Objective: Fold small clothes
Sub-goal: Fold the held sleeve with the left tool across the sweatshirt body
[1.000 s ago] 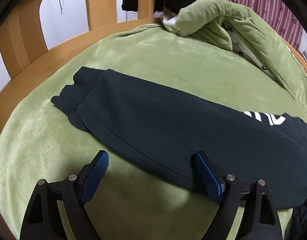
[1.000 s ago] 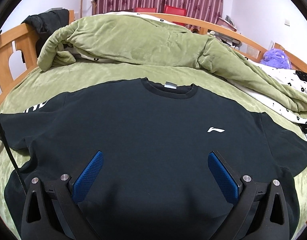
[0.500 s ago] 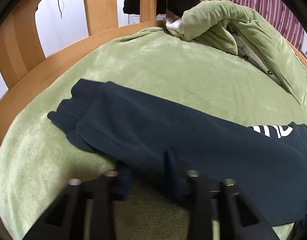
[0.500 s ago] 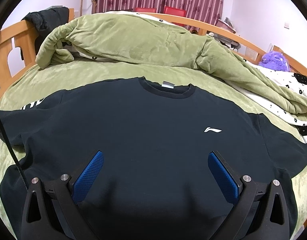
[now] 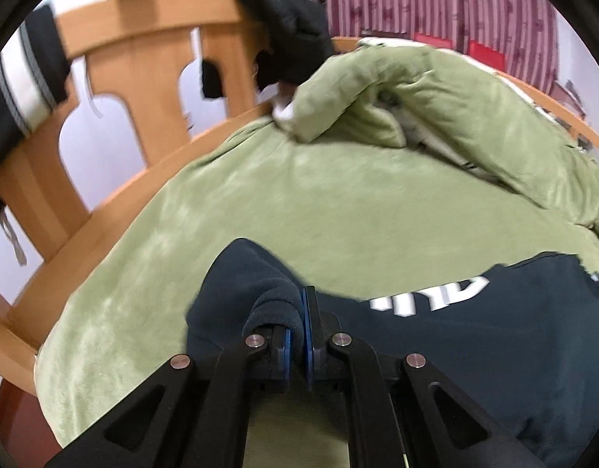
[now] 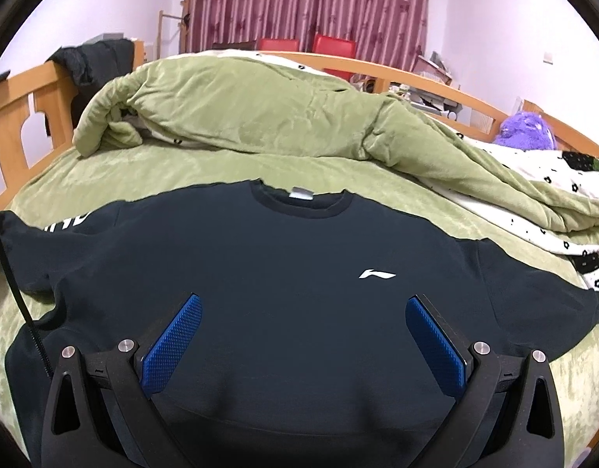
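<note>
We find the left gripper [image 5: 299, 331] shut, its blue pads [image 5: 308, 323] pinching a bunched fold of the shirt's [image 6: 283, 296] left sleeve [image 5: 256, 292]. The right gripper [image 6: 303, 335] hangs over the shirt's near body with its jaws wide apart and nothing between them.

The shirt lies face up on the green bed cover [image 5: 338, 202], collar [image 6: 299, 204] to the far side, right sleeve spread flat. We judge it light, limp knit that drapes and bunches at any pinch, not slippery, not fragile. It will sag from a single hold, so we would take it at hems, sleeve ends or shoulder seams, with two holds for a clean crease.

Against the earlier frames, the left jaws have just been closing, from wide open at the sleeve's near edge to shut with cloth between them. The sleeve, flat then, now rises off the cover in a hump. The right gripper's view has scarcely changed.

Beyond lie the heaped quilt [image 6: 260, 117] and wooden bed rail [image 5: 116, 58].
</note>
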Demonstrator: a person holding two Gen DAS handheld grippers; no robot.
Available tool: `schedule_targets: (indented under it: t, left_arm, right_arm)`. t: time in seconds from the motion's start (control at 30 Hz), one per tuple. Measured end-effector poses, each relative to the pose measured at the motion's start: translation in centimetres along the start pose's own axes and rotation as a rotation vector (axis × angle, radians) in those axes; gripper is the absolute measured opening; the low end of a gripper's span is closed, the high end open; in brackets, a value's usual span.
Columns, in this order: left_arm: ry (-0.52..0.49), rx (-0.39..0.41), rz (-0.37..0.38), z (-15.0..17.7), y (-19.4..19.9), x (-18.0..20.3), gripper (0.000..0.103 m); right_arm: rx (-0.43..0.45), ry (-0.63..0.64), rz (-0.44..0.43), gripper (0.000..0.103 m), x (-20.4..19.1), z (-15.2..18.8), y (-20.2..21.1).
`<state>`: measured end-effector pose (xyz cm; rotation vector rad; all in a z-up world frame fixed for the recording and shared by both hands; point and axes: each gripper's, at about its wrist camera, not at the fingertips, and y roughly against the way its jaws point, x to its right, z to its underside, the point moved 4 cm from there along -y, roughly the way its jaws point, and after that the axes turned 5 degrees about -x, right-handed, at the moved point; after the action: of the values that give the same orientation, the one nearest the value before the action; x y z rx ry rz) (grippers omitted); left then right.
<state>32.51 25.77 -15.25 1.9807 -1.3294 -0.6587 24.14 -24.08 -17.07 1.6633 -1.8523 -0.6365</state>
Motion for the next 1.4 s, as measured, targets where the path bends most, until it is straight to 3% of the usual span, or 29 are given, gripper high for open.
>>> schedule_targets:
  t: [0.47, 0.63, 0.93, 1.2, 1.4]
  left_arm:
    - [-0.188, 0.116, 0.113, -0.9, 9.3, 18.3, 0.006]
    - [-0.225, 0.119, 0.176, 0.4, 11.0, 25.0, 0.006]
    - [-0.306, 0.070, 0.267, 4.7, 11.4, 36.8, 0.005]
    - [-0.340, -0.008, 0.333, 8.9, 10.6, 42.9, 0.005]
    - [-0.355, -0.057, 0.364, 11.1, 10.6, 44.0, 0.009]
  right_arm:
    - [-0.002, -0.141, -0.007, 0.102, 10.3, 0.9, 1.9]
    - [-0.004, -0.130, 0.054, 0.096, 13.4, 1.7, 3.2]
    - [-0.016, -0.186, 0.094, 0.096, 19.0, 3.3, 4.0]
    - [-0.031, -0.231, 0.085, 0.096, 20.9, 4.0, 3.6]
    - [-0.017, -0.218, 0.078, 0.096, 20.3, 3.6, 3.8]
